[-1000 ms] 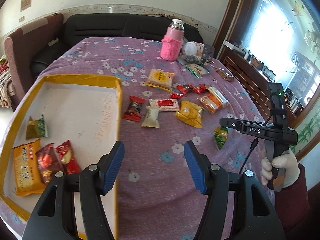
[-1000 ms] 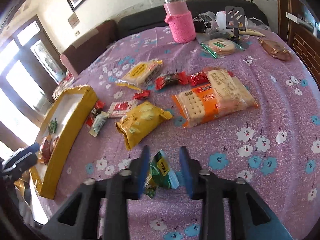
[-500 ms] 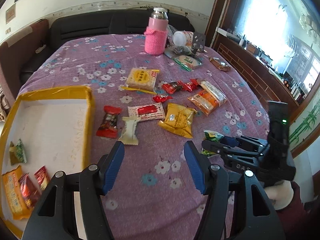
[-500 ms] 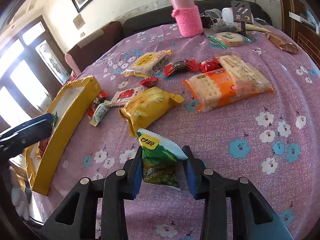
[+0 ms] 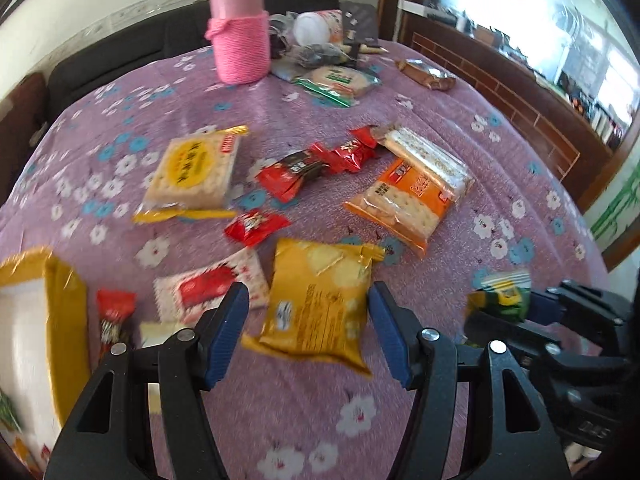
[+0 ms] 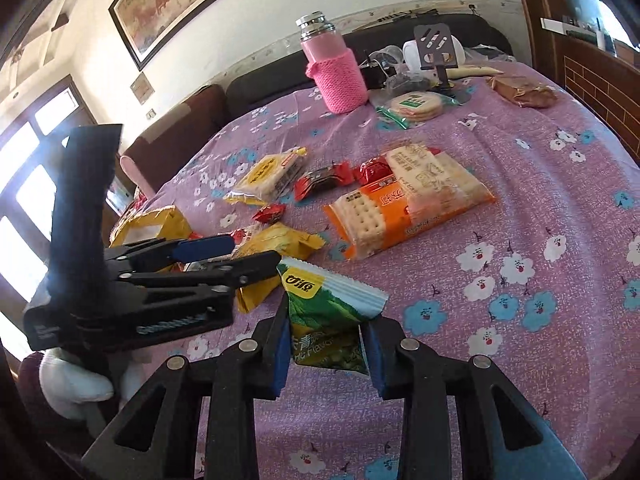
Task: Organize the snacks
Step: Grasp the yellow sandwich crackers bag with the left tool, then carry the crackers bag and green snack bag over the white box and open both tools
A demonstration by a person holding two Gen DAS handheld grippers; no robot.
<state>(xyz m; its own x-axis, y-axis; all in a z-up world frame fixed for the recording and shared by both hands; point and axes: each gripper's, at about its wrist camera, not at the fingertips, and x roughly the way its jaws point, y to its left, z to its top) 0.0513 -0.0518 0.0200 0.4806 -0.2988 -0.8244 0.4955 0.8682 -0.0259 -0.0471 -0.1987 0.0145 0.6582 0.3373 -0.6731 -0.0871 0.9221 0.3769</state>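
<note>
My right gripper is shut on a green snack packet and holds it above the purple flowered cloth; it also shows in the left wrist view. My left gripper is open, its fingers on either side of a yellow snack bag that lies on the cloth; this gripper also shows in the right wrist view. The yellow-rimmed box is at the left, with packets inside.
Loose snacks lie on the table: orange cracker pack, yellow cracker pack, several red candies, a white-red packet. A pink-sleeved flask, a round cracker bag and clutter stand at the back.
My left gripper moved forward and right from the box until it straddled the yellow bag. My right gripper closed on the green packet and lifted it.
</note>
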